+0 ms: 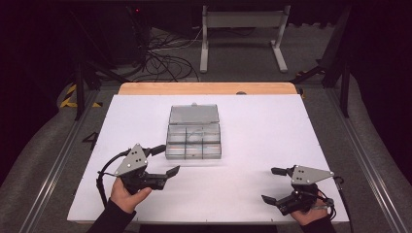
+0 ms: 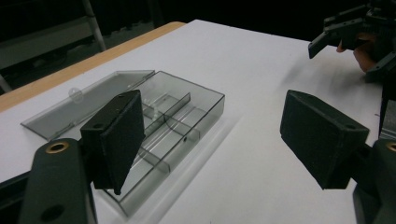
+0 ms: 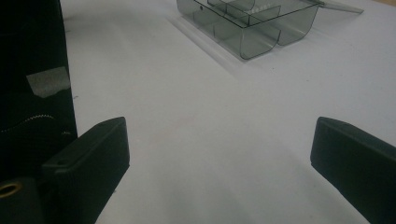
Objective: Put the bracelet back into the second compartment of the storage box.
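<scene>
A clear grey plastic compartment box [image 1: 193, 154] stands open in the middle of the white table, its lid [image 1: 193, 114] laid flat behind it. The compartments look empty. My left gripper [image 1: 166, 160] hovers low just left of the box's near corner, open, with nothing between its jaws. In the left gripper view the box [image 2: 187, 140] lies behind the left jaw, and the left gripper [image 2: 212, 116] spans bare table. My right gripper [image 1: 269, 184] rests near the front right, open and empty. Seen from the right gripper [image 3: 219, 135], the box [image 3: 247, 42] is far off.
The white table top [image 1: 267, 131] ends in a wooden strip [image 1: 206, 88] at the far edge. Beyond it stand a metal frame [image 1: 243, 29] and loose cables [image 1: 165, 58] on the floor. The right gripper [image 2: 345, 28] shows at the top right of the left gripper view.
</scene>
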